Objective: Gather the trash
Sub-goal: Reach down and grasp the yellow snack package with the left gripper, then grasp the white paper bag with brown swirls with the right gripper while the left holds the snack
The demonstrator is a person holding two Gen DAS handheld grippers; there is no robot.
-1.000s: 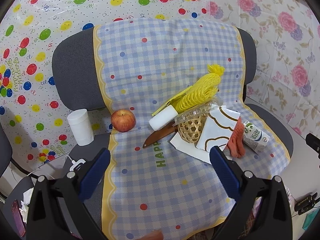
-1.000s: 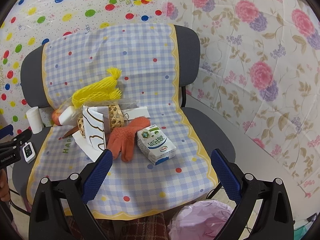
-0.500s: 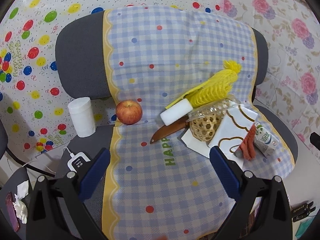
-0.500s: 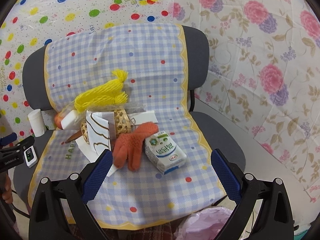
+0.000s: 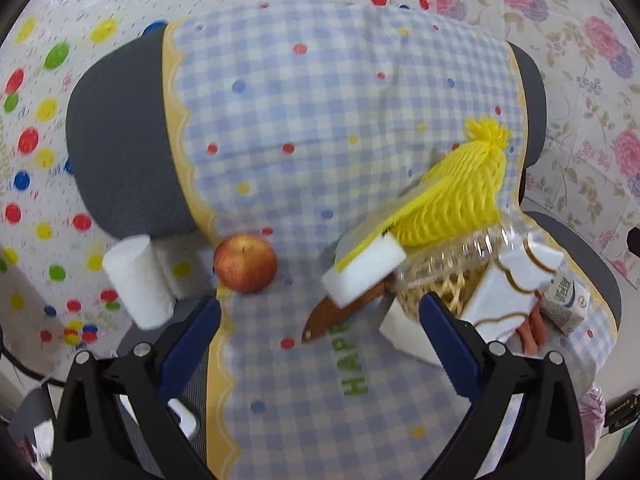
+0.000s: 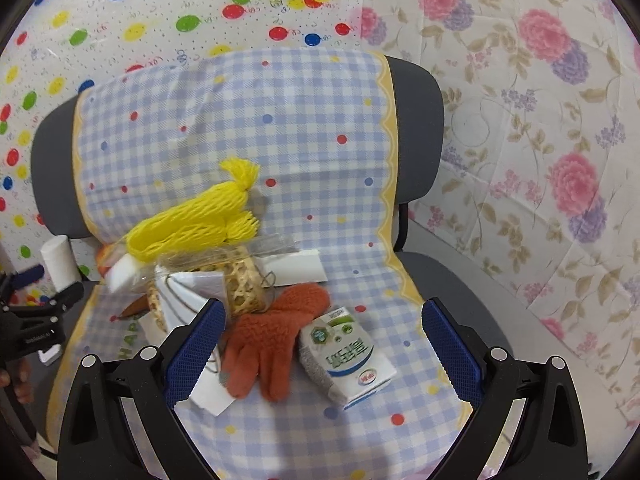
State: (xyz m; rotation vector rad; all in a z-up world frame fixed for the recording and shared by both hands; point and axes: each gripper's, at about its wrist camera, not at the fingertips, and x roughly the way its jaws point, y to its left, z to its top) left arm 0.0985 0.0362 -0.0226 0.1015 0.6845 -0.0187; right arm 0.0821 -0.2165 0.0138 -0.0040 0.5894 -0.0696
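Milk carton (image 6: 347,356) is lying on the chair seat, between our right hand-held gripper's (image 6: 320,354) wide-apart fingers. We are holding our left hand-held gripper (image 5: 320,346), released too, farther away.

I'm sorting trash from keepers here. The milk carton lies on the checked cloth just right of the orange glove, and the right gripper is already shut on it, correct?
Not quite. The milk carton does lie on the checked cloth just right of the orange glove, but the right gripper is open, its fingers wide apart and touching nothing. The right wrist view shows this.
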